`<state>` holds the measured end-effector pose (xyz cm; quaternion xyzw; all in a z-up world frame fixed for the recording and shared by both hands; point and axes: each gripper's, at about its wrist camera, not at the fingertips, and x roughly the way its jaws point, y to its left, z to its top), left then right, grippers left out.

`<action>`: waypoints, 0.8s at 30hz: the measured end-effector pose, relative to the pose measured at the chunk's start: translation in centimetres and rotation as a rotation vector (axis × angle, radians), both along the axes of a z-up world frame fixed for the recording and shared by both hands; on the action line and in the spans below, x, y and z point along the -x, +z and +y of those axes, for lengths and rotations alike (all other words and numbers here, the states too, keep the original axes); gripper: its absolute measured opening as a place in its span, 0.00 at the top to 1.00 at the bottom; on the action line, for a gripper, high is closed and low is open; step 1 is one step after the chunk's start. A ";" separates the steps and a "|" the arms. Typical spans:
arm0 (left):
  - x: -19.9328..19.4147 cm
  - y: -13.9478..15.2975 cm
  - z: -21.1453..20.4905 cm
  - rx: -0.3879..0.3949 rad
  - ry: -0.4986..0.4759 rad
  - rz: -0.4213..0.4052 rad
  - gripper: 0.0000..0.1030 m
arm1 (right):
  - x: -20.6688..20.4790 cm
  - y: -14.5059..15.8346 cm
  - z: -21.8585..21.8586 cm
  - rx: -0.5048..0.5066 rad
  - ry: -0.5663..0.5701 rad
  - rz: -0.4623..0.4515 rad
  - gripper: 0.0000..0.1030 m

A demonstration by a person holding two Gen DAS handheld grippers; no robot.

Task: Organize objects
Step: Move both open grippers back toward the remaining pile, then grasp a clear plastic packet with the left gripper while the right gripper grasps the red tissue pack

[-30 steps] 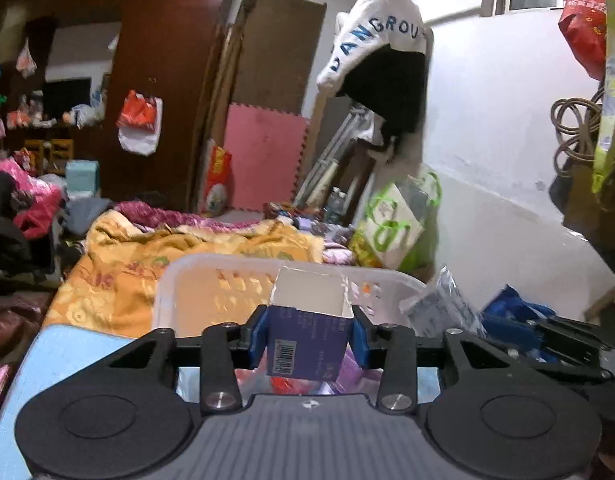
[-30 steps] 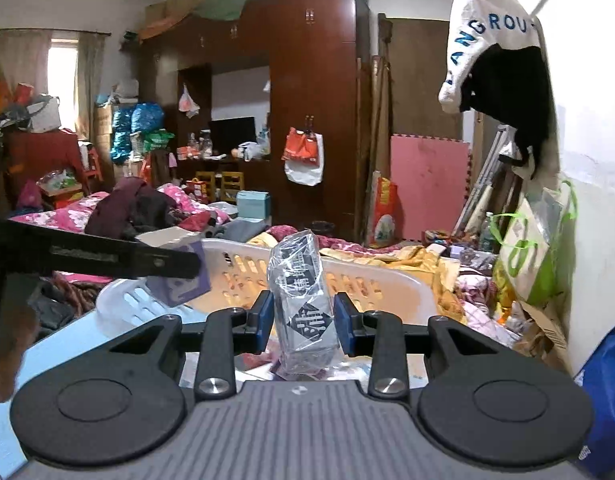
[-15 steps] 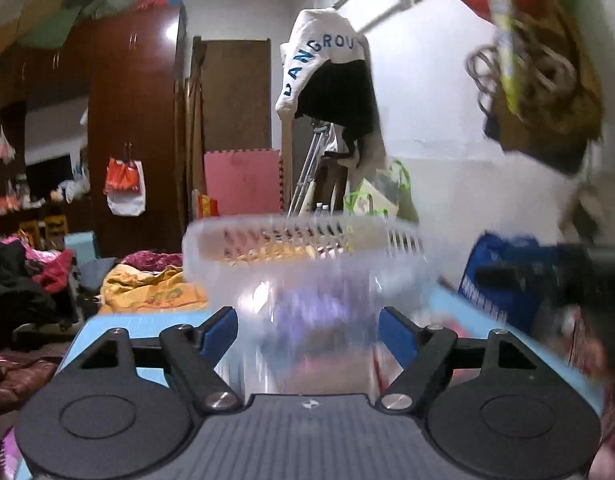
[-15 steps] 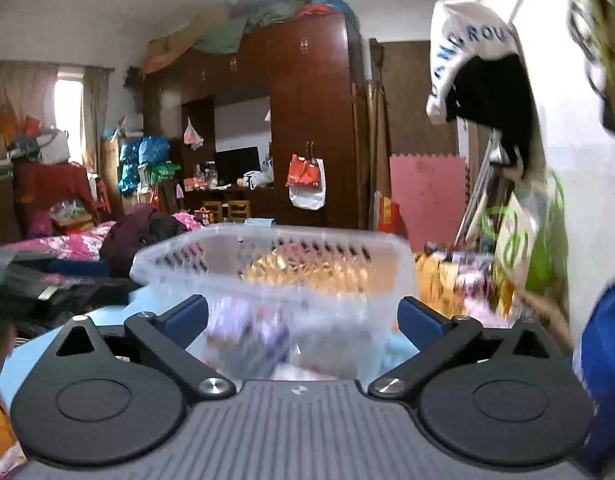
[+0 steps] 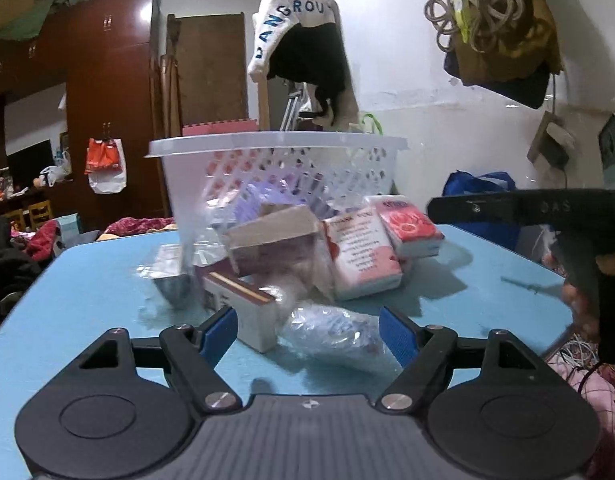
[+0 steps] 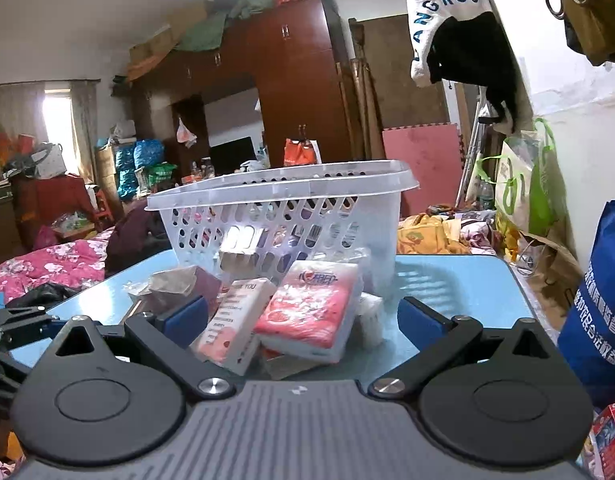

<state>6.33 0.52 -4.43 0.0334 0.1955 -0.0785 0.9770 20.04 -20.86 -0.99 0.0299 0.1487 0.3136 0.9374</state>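
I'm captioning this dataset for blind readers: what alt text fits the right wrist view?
An open right gripper faces a pile of packets on a blue table, nearest a red-and-white tissue pack and a pink-and-white box. Behind them stands a white perforated basket, with a cluttered bedroom beyond.

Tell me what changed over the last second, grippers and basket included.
Both grippers let go: the left gripper released its blue box, the right gripper its clear packet. Jaws now stand wide open, and both cameras dropped low, facing the loose packs before the basket. The basket remains on the blue table.
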 end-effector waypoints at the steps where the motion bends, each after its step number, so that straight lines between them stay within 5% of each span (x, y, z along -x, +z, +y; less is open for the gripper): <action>1: -0.1 -0.1 -0.3 -0.005 -0.003 0.001 0.21 | 0.0 -0.1 0.0 0.001 -0.009 0.000 0.00; 7: -0.4 -1.1 -1.7 -0.037 -0.011 0.021 0.21 | -0.2 -1.0 1.2 0.086 -0.024 -0.006 0.00; 11: -0.7 -1.5 -2.1 -0.050 -0.001 0.019 0.21 | -0.8 -1.3 2.3 0.136 -0.012 0.013 0.14; 15: -1.0 -1.3 -2.1 -0.031 0.001 0.017 0.21 | -1.3 -1.5 2.9 0.161 -0.001 0.028 0.17; 19: -1.2 -1.4 -2.4 -0.032 0.013 0.021 0.21 | -0.9 -1.6 2.8 0.172 -0.007 0.016 0.40; 24: -1.5 -1.1 -3.2 -0.028 0.018 0.013 0.21 | -0.3 -1.5 2.1 0.137 -0.011 -0.013 0.40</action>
